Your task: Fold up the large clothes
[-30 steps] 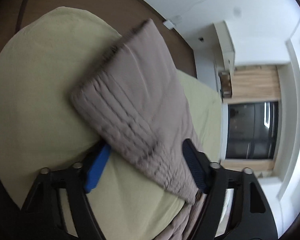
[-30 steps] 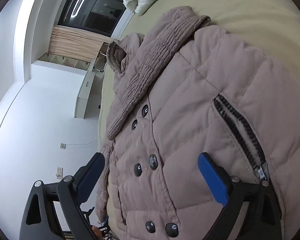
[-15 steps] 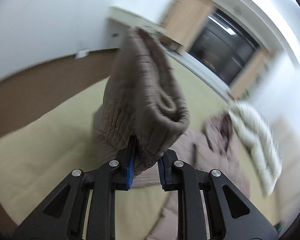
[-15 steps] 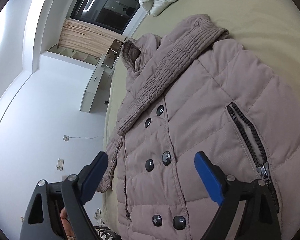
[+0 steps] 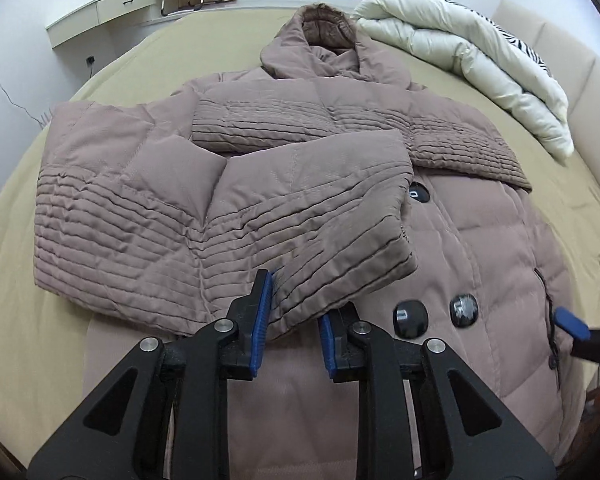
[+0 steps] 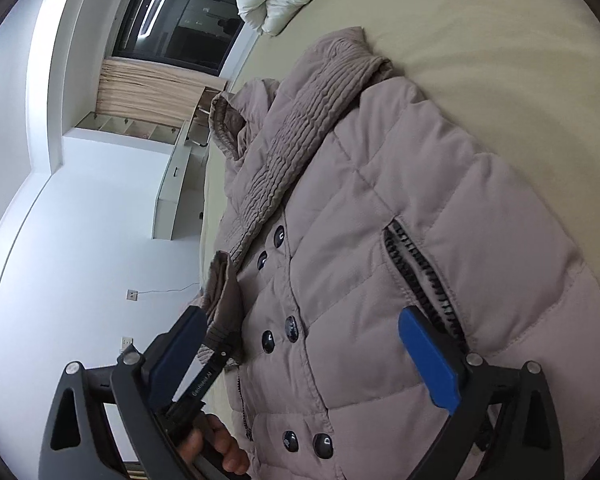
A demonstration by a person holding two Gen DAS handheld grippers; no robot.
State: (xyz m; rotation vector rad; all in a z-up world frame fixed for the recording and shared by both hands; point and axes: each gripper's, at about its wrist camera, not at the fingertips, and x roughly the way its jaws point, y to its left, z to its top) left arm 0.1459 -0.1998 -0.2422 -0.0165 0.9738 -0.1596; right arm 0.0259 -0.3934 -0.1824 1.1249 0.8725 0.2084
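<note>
My left gripper (image 5: 292, 322) is clamped on the cuff end of the coat's sleeve (image 5: 228, 224); its jaws have just opened a shade, yet the blue pads (image 5: 261, 312) are pressed into the fabric. The sleeve lies folded across the coat's (image 5: 480, 208) chest, long axis running crosswise from the shoulder to my pads. That is the relation the release turns on: the sleeve's bulk lies directly ahead of this gripper, resting on the coat body, so I judge it ready to be let go.

Beside the cuff, toward the coat's far flank, my right gripper (image 6: 304, 344) hovers over the lower front with jaws spread wide, having just opened further, gripping nothing. It sits just beside the zip pocket (image 6: 416, 268) and the double row of dark buttons (image 6: 290, 326), so it is the nearer hand for the hem.

Materials: quilted puffer cloth, taupe, matte, soft and thick; ribbed stitching bands on both sleeves. Likely springy; folds may lift.

Beyond the coat's hood (image 5: 320, 36), a cream duvet (image 5: 468, 64) is bundled on the olive bed sheet (image 5: 148, 60).
</note>
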